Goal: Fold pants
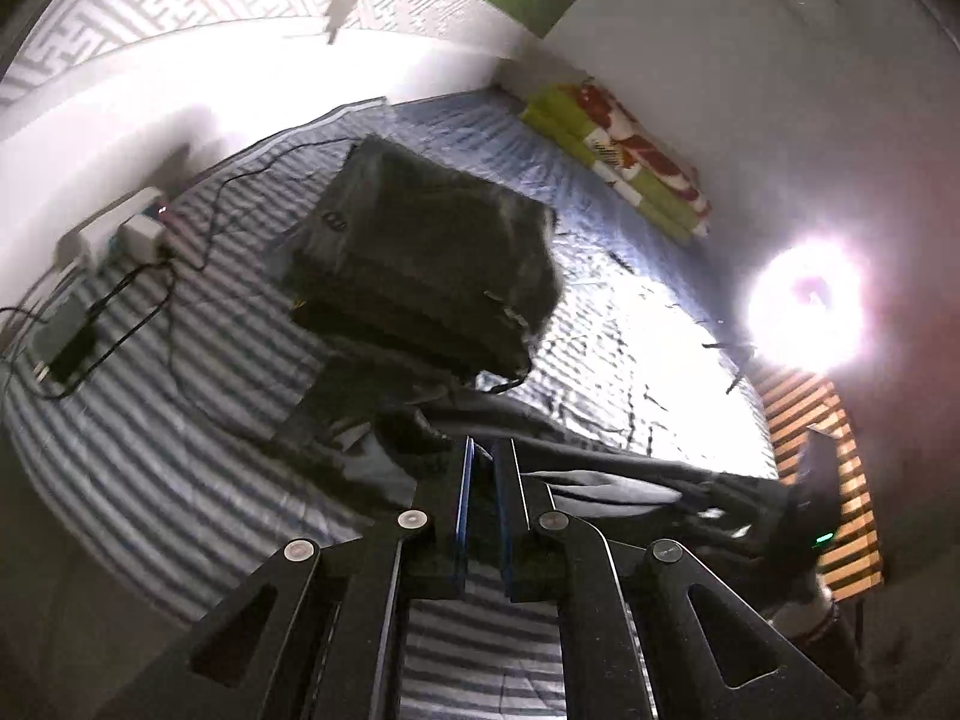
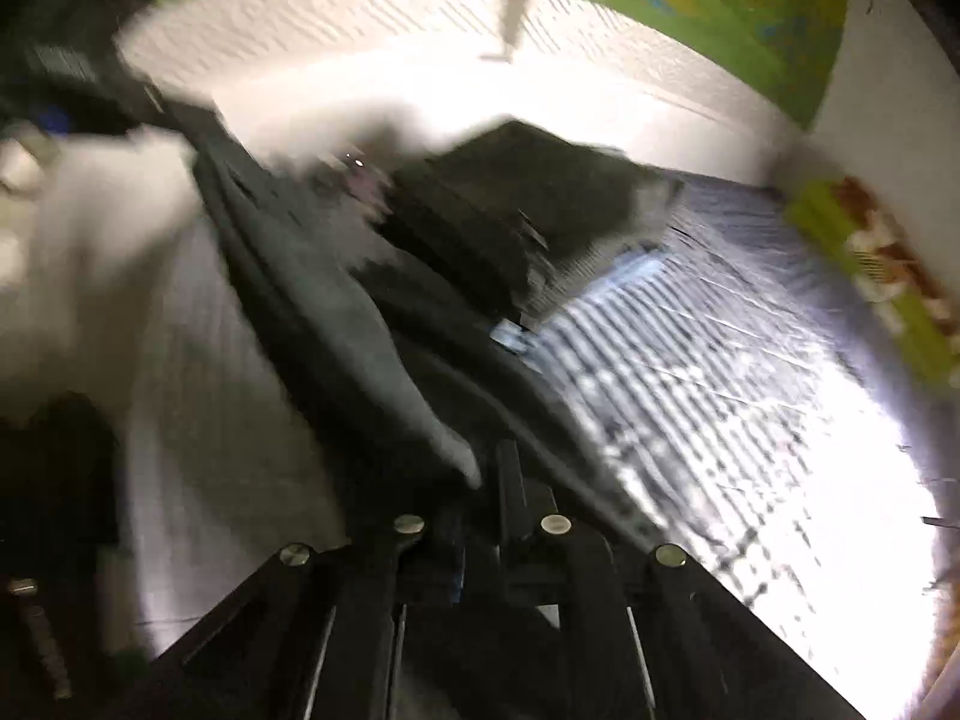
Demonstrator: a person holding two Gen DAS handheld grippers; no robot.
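Both claws matter here, so start with yours on the left: the left claw (image 1: 483, 450) has its jaws nearly closed, only a thin slit between the blue-edged pads, and dark cloth bunches right at the tips; whether it truly pinches the cloth you cannot tell from this view. The right claw (image 2: 486, 474) looks drawn together too, with the dark pants (image 2: 336, 324) running out from its tips, but heavy blur hides the grip.

The pants (image 1: 600, 468) hang as a slack band strung between the two claws above the striped bed sheet (image 1: 180, 456), pale lining showing in places. To do this step well, keep the fabric taut between the claws, level both ends, and lay it flat on open sheet before making a fold.

Just beyond lies a stack of folded dark garments (image 1: 426, 276); steer clear of it. Near the wall sit a power strip (image 1: 129, 228) and a folded green floral blanket (image 1: 618, 150).

Both claws point forward and down over the bed, the right one moving fast judging by the smear.
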